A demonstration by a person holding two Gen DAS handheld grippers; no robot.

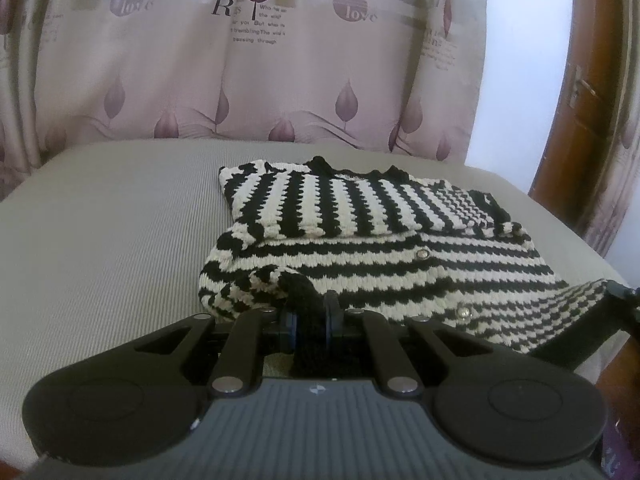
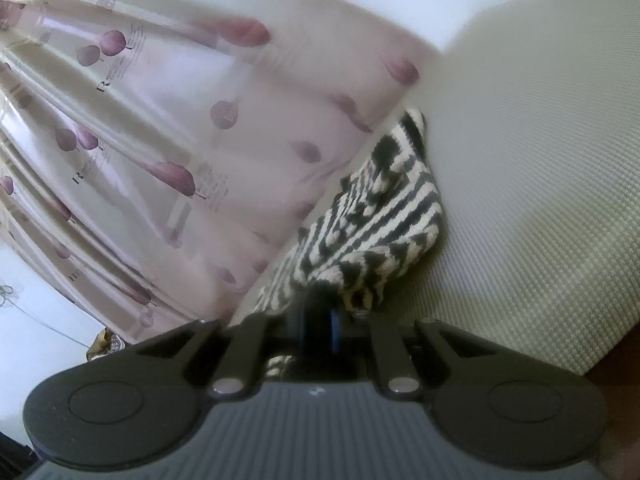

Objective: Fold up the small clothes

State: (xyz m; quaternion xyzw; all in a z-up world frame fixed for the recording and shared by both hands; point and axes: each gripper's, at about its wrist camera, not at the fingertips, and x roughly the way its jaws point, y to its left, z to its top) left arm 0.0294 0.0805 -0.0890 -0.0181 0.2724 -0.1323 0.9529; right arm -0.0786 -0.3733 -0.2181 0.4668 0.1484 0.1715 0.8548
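We pinch the soft, floppy knit cardigan [image 1: 360, 240] at its lower-centre hem edge, left gripper [image 1: 311, 316] and right gripper [image 2: 332, 312] fingers clamped narrow on yarn

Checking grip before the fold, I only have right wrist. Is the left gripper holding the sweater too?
Observer: Yes, the left gripper is shut on the striped sweater, pinching black knit at its near edge.
Operator: Any part folded already?
Observer: One section lies folded over the top, its stripes running crosswise to those below.
Operator: Can you see my gripper from there?
Observer: Yes, the right gripper shows at the sweater's right corner, which is lifted off the grey cushion.
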